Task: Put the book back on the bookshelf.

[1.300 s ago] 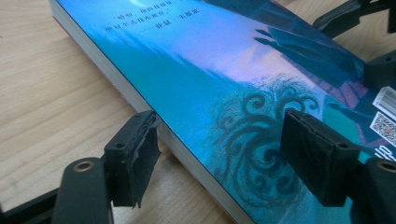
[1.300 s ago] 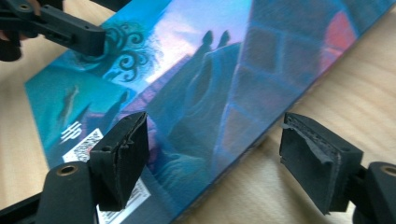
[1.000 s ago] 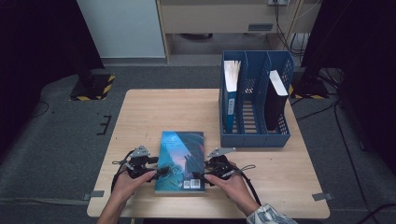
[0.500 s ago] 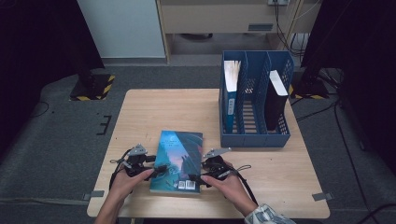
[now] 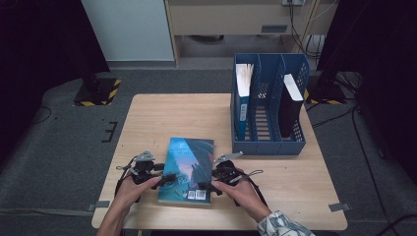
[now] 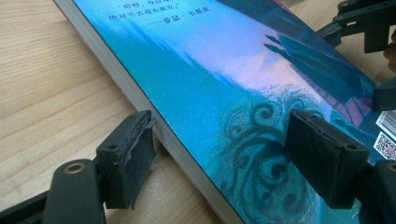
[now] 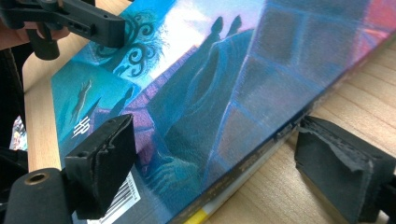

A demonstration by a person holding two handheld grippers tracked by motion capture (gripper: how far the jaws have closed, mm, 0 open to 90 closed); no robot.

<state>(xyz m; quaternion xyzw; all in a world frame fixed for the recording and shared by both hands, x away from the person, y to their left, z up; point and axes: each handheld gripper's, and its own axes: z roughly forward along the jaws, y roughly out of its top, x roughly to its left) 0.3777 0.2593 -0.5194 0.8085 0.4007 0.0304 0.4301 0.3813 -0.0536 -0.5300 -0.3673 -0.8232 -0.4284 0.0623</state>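
Blue-covered paperback book (image 5: 189, 169) at the worktop's (image 5: 162, 118) near edge could slide off, since your left gripper (image 5: 169, 178) and right gripper (image 5: 205, 186), jaws just opening, straddle it ungripped.

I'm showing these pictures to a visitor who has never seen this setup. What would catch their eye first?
Most striking is the blue-covered book lying flat at the near edge of the wooden table, with the left gripper and the right gripper straddling its two long edges, jaws open. Next comes the blue file rack at the table's far right, with a book standing in each of two slots.
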